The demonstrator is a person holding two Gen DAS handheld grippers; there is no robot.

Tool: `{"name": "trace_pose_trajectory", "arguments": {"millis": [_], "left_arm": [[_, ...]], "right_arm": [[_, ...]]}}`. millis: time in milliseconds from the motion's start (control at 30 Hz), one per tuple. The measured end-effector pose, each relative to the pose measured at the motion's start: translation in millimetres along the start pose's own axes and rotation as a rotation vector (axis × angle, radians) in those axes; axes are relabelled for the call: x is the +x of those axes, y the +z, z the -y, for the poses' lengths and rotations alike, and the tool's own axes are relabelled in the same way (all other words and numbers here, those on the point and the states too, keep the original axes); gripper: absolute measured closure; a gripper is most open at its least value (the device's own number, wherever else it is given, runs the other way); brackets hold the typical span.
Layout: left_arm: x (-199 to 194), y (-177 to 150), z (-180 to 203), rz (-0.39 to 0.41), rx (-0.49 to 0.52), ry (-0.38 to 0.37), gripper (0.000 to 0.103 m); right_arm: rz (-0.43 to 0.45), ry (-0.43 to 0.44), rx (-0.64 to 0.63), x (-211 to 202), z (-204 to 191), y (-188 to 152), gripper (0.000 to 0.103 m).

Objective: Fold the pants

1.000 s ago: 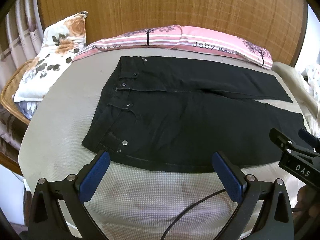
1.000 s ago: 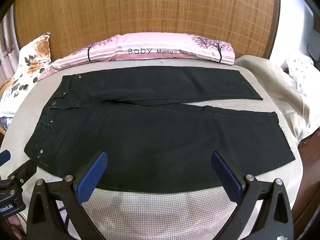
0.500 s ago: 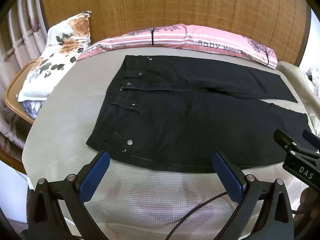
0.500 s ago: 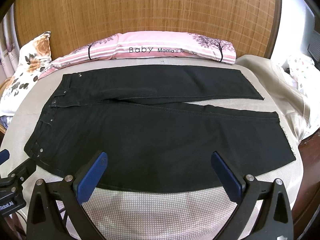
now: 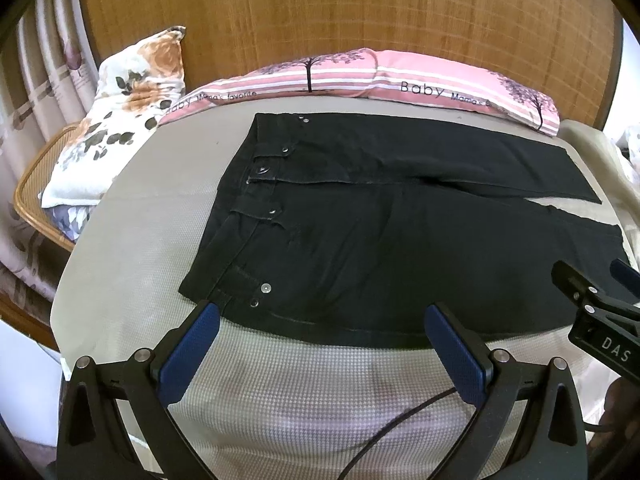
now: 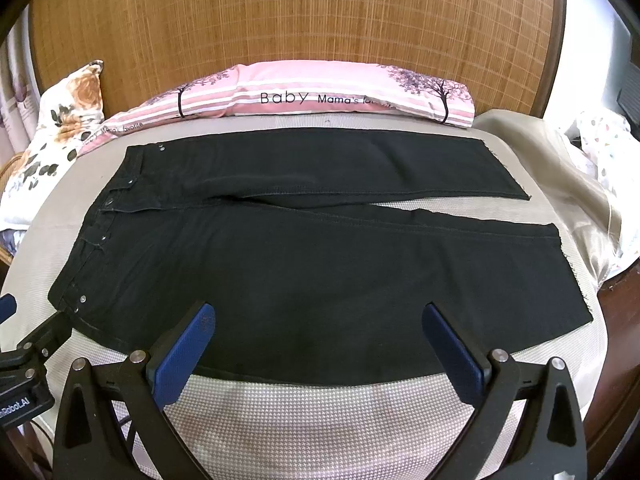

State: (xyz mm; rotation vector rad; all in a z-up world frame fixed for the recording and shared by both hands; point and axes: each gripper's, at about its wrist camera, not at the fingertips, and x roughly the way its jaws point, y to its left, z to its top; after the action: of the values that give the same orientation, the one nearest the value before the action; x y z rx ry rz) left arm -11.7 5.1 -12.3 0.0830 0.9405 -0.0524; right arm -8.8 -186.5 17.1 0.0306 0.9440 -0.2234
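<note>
Black pants (image 5: 380, 232) (image 6: 312, 264) lie flat on the bed, waistband to the left and both legs spread out to the right with a narrow gap between them. My left gripper (image 5: 320, 344) hovers open over the near edge of the pants by the waist, blue pads wide apart and nothing between them. My right gripper (image 6: 320, 344) is open too, above the near edge of the closer leg. The right gripper also shows at the right edge of the left wrist view (image 5: 596, 304), and the left one at the left edge of the right wrist view (image 6: 24, 352).
The bed's beige cover (image 5: 120, 240) (image 6: 320, 420) extends around the pants. A pink striped bolster (image 6: 320, 96) lies along the woven headboard (image 6: 300, 12). A floral pillow (image 5: 116, 128) rests on a wicker chair at the left. A beige blanket (image 6: 560, 168) is bunched at the right.
The left wrist view has shifted slightly, so the pants sit a little further right and higher in it. The right wrist view has barely changed. Both grippers stay open.
</note>
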Motion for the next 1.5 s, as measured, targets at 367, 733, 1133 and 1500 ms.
{"name": "trace_pose_trajectory", "arguments": {"millis": [367,733,1133,1500], "left_arm": [[-0.6,0.1,0.0,0.000,0.001,0.005,0.001],[-1.8,0.2,-3.1,0.000,0.002,0.023,0.001],[0.9,0.2,-2.9,-0.006,0.003,0.024,0.001],[0.8,0.6,-2.8,-0.007,0.003,0.025,0.001]], "right_arm": [[-0.001,0.010,-0.005,-0.5,0.3,-1.1,0.000],[-0.003,0.013,-0.004,-0.7,0.0,-0.8,0.000],[-0.004,0.012,-0.004,-0.3,-0.7,-1.0,0.000],[-0.005,0.012,-0.003,-0.5,-0.2,-0.9,0.000]]}}
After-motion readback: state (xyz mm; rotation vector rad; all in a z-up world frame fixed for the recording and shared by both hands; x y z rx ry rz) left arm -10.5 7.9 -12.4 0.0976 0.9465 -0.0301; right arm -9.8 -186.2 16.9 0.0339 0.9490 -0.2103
